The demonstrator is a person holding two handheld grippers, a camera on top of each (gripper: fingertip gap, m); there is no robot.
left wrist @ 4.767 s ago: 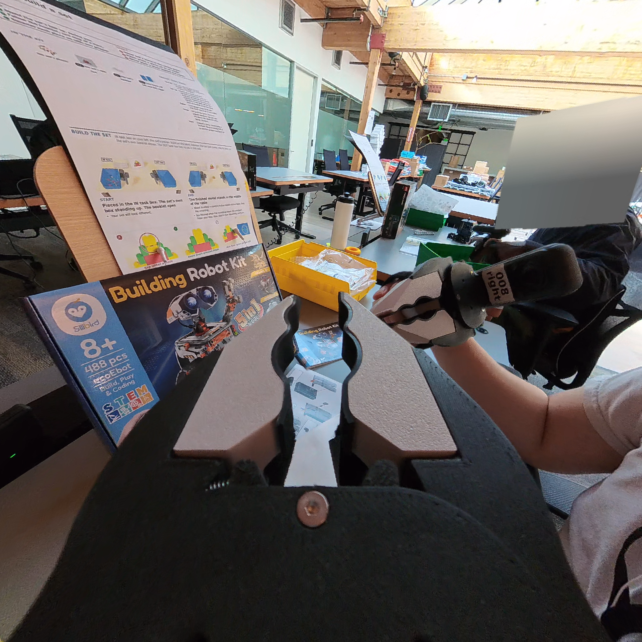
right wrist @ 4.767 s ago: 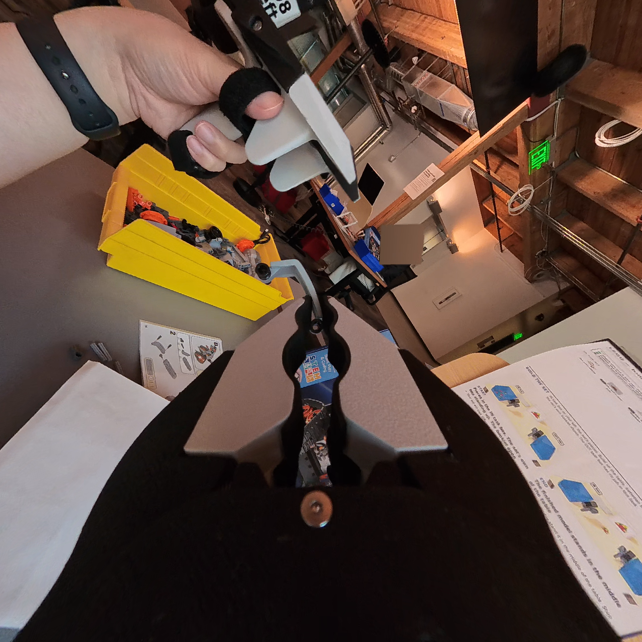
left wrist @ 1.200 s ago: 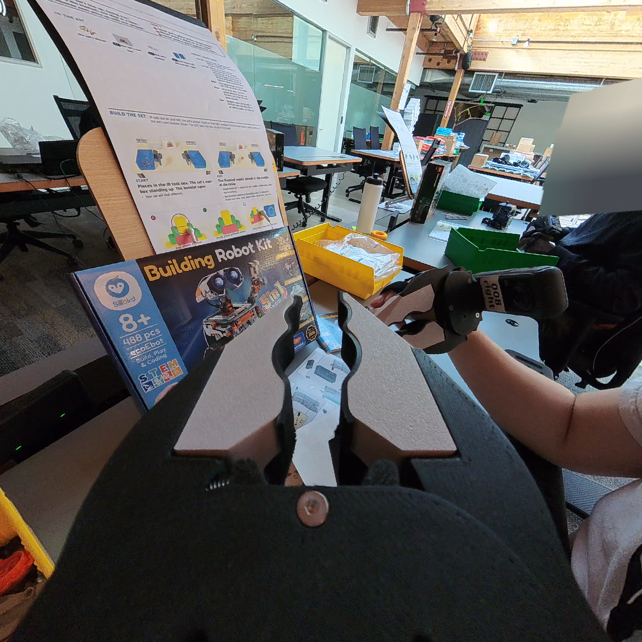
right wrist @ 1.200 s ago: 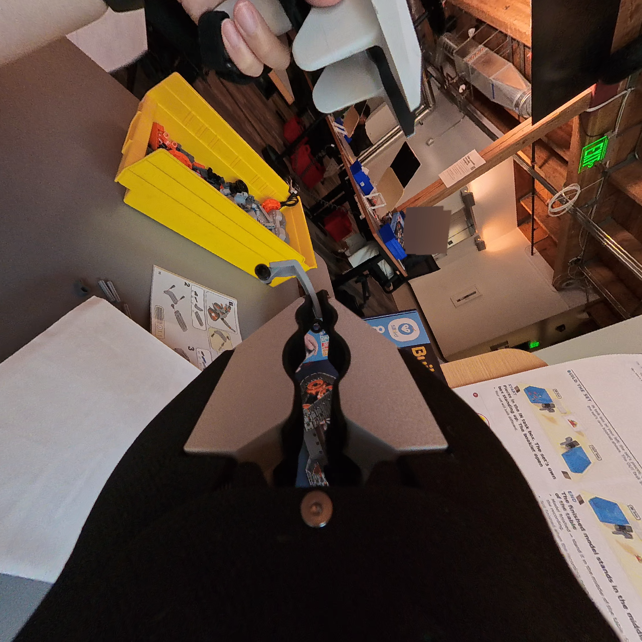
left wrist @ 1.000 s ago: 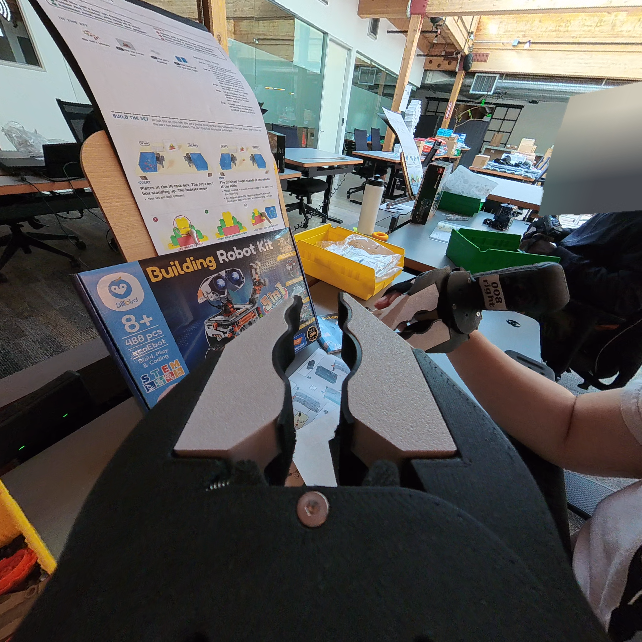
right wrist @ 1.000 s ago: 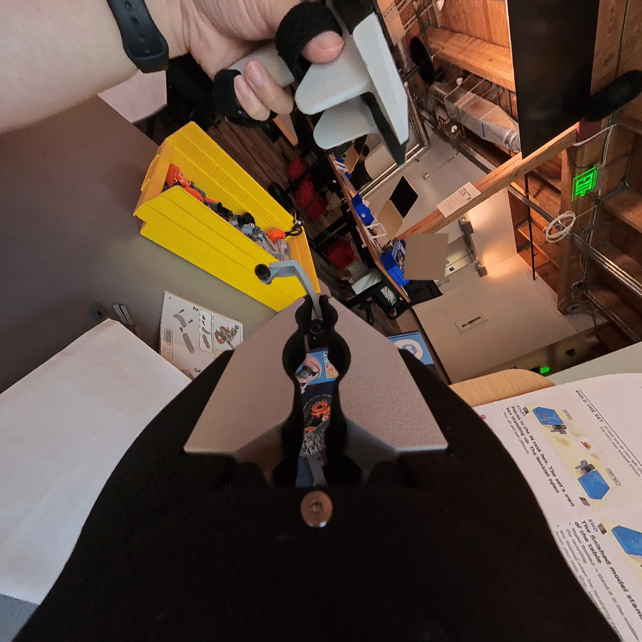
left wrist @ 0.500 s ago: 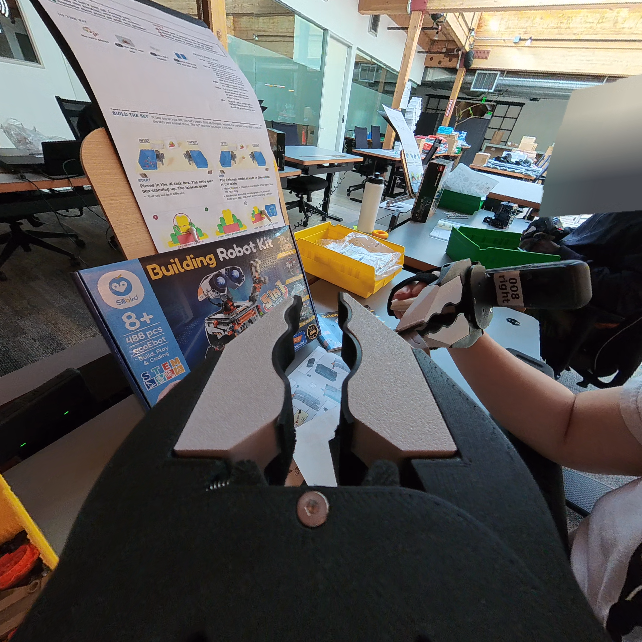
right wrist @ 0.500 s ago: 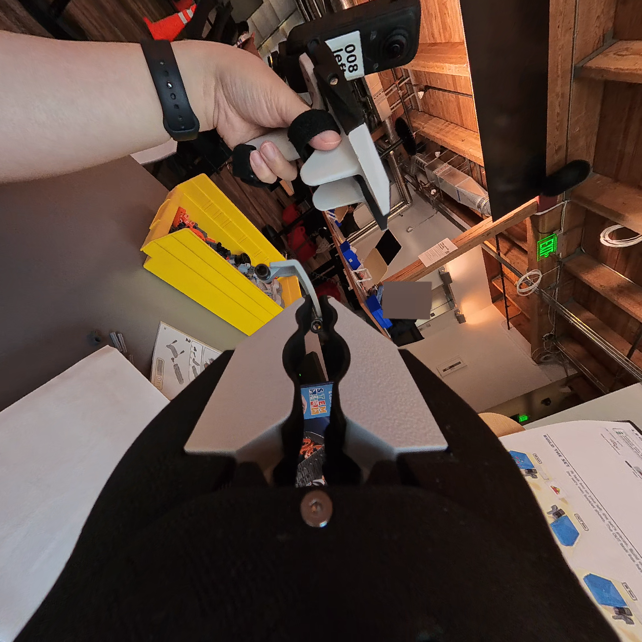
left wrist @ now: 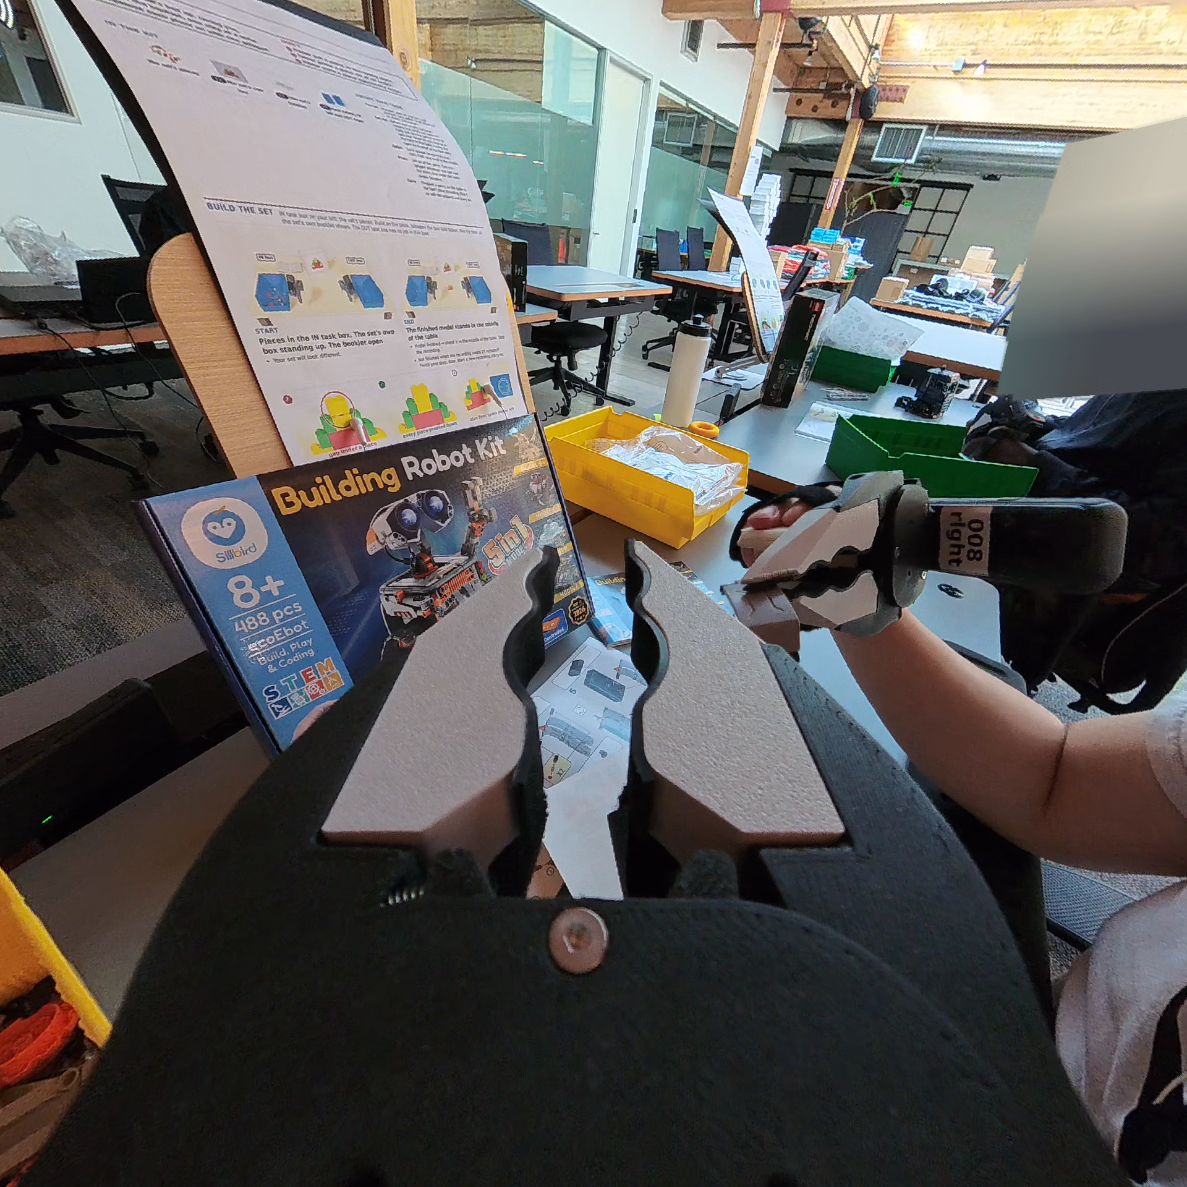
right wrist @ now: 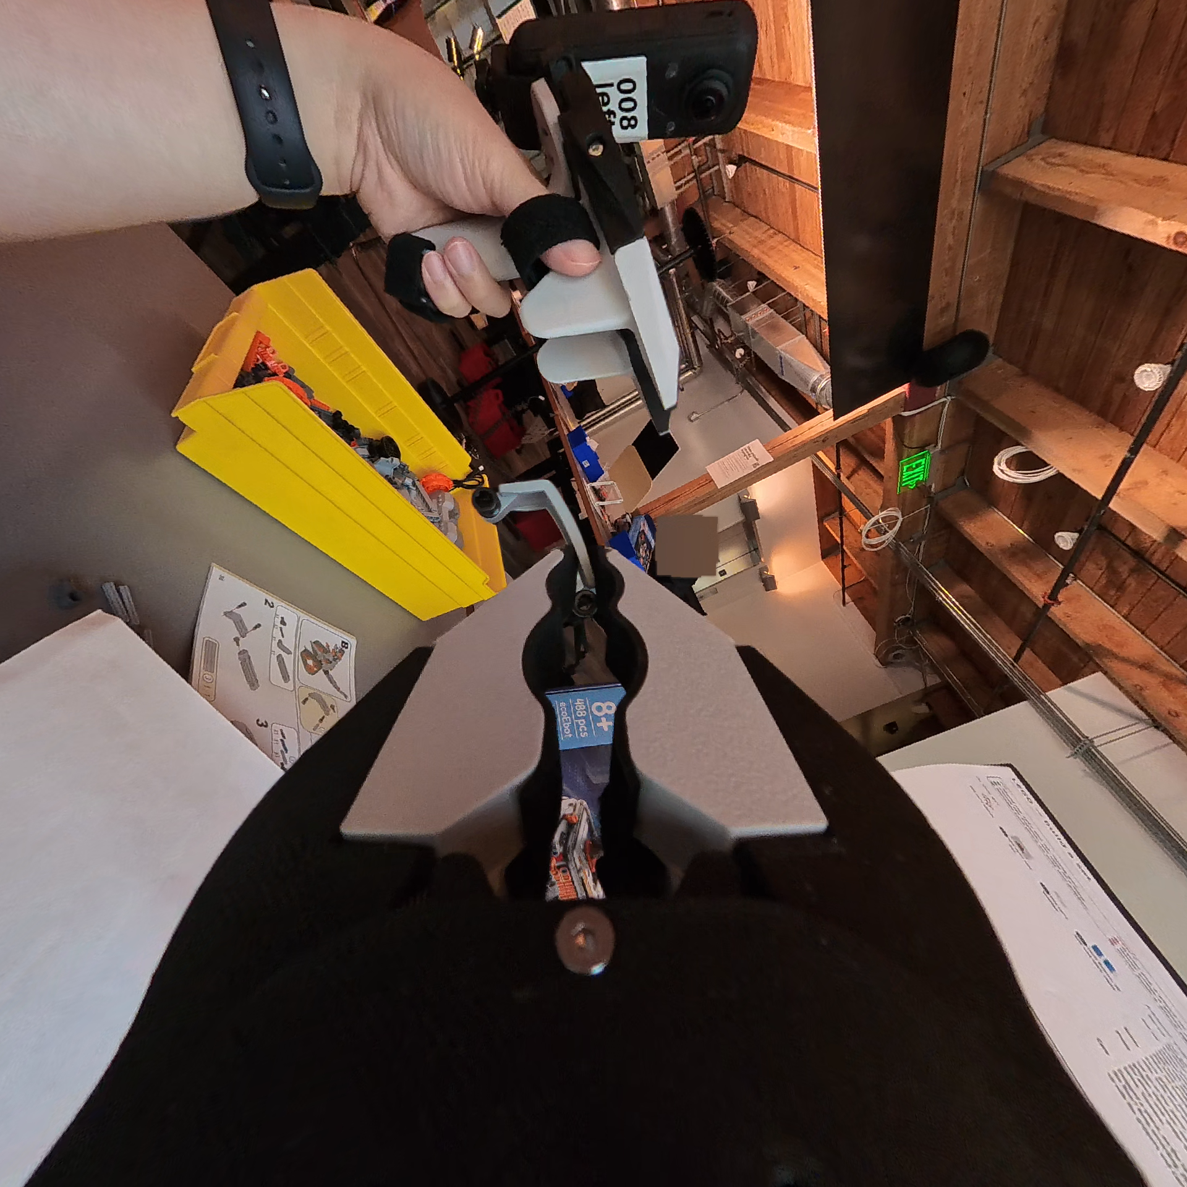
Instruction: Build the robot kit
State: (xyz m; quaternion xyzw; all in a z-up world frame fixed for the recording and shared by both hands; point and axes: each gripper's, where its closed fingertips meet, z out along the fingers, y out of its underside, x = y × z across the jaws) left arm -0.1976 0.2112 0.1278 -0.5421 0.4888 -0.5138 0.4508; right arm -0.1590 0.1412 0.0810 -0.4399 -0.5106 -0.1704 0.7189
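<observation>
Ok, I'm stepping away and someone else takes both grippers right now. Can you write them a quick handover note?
Left gripper: open and empty, held above the open booklet on the table, near the upright blue box.
Right gripper: shut on a bent grey piece, raised above the table.
Yellow bin with loose parts sits on the table beyond the booklet.
A second yellow bin behind the box holds a plastic bag.
A few small grey parts lie on the table beside the booklet.
</observation>
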